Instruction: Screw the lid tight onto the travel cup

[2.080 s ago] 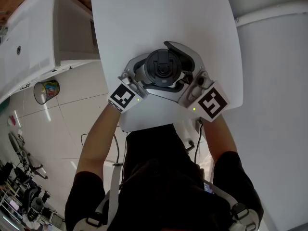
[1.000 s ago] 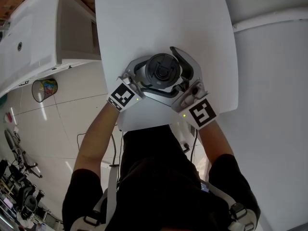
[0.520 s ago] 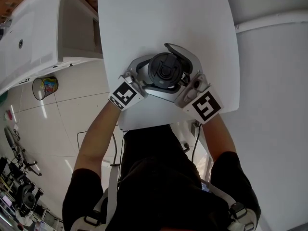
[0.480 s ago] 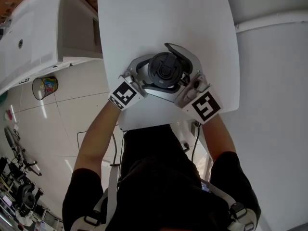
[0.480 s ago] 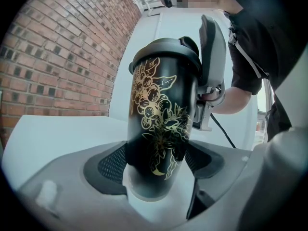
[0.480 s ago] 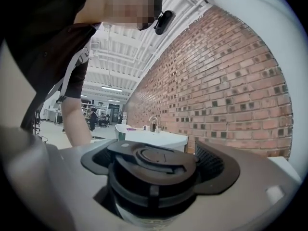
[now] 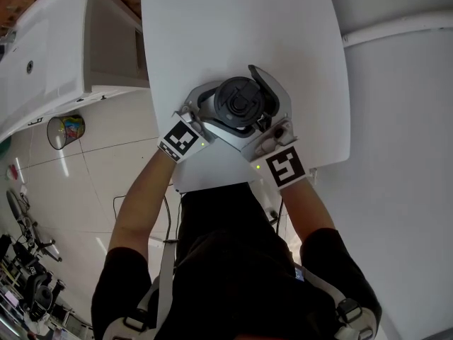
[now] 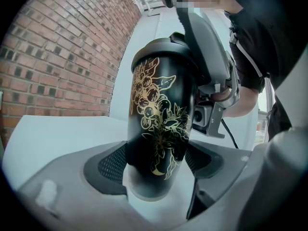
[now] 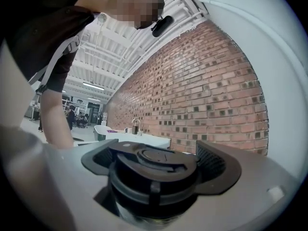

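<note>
1. The cup, black with a gold flower pattern, stands upright on the white table, near the edge closest to the person.
2. The lid, black with a flip tab on top, sits on the cup's mouth. From the head view it covers the whole top of the cup.
3. The left gripper reaches in from the person's left and pinches the cup's lower body. Its mesh pads touch the cup, one on each side.
4. The right gripper reaches in from the person's right, higher up, with the lid between its jaws.
5. The right jaws have just been closing. Their pads look to meet the lid's rim, though how firmly they bite is hard to judge from this angle.
6. In the head view the two grippers wrap the cup from either side, marker cubes toward the person.
7. A brick wall rises behind the table.
8. A small bin stands on the tiled floor to the left, well apart from the table.
</note>
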